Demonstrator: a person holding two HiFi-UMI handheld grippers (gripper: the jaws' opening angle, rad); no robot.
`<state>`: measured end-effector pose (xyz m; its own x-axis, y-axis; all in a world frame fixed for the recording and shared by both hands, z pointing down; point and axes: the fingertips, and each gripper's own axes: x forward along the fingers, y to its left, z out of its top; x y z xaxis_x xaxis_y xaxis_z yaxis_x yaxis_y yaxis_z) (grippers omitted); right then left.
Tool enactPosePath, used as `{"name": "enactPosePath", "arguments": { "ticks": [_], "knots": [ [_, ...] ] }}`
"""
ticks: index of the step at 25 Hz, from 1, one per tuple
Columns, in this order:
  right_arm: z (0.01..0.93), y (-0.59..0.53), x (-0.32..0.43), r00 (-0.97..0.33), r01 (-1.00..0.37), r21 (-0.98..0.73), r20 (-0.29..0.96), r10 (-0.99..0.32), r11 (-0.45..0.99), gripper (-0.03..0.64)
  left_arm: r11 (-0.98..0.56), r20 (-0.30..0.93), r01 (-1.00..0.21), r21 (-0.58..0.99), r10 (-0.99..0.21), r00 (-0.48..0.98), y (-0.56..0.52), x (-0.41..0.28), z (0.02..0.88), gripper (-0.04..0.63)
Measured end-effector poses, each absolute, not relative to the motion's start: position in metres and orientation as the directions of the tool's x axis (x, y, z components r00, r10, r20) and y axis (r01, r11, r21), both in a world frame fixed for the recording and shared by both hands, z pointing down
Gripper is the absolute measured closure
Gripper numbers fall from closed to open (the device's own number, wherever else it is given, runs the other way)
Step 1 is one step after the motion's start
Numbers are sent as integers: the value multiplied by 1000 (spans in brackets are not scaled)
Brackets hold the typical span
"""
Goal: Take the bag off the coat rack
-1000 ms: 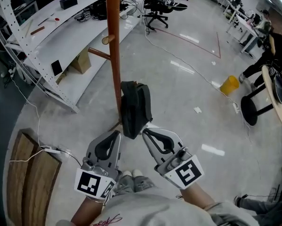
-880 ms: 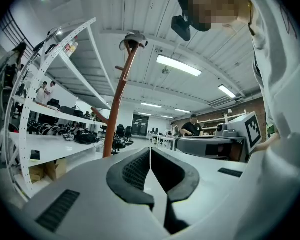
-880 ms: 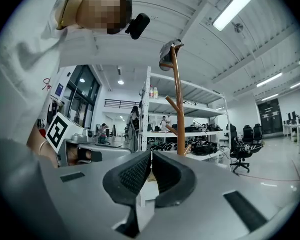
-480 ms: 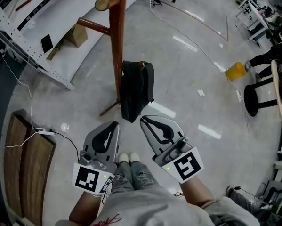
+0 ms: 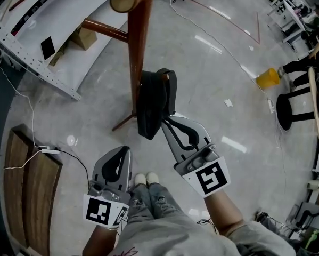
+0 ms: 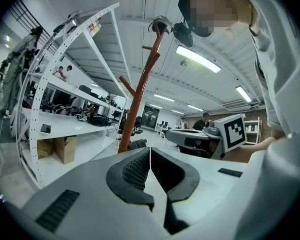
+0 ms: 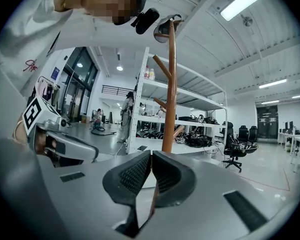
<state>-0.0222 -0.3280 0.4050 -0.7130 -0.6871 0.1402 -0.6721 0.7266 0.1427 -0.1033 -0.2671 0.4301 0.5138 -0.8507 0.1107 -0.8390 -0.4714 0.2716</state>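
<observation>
Black fabric bag (image 5: pixel 155 103) hangs on coat rack (image 5: pixel 137 47), just ahead of right gripper (image 5: pixel 165 121) | right gripper and left gripper (image 5: pixel 125 150) both pressed together, empty | likely soft, light, floppy | best pinched at its top strap

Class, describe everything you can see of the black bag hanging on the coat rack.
The bag is black, soft and fabric-looking, hanging slouched beside the brown wooden coat rack pole, above the floor. A strap loops at its top; what it hangs from is hidden. The right hand-held gripper, jaws shut, points at its lower edge; contact cannot be judged.
</observation>
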Motion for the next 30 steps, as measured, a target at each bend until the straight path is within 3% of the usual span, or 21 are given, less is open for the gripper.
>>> {"name": "enactPosePath", "arguments": {
  "ticks": [8, 10, 11, 22, 30],
  "knots": [
    [425, -352, -25, -717, -678, 44, 180, -673, 734, 581, -443, 126, -854, 272, -864, 488, -271, -120, 432, 577],
    [432, -364, -20, -703, -697, 6, 189, -685, 717, 416, -434, 124, -860, 269, -870, 478, -271, -125, 432, 577],
    [437, -370, -17, -699, -700, 0, 204, -686, 714, 408, -432, 124, -862, 266, -871, 475, -271, -127, 432, 576],
    [482, -413, -17, -668, -698, 55, 310, -677, 714, 393, -387, 165, -882, 269, -884, 438, -267, -140, 444, 577],
    [512, -440, -30, -706, -670, -33, 338, -622, 742, 393, -361, 203, -895, 263, -886, 417, -267, -150, 455, 577]
  ]
}}
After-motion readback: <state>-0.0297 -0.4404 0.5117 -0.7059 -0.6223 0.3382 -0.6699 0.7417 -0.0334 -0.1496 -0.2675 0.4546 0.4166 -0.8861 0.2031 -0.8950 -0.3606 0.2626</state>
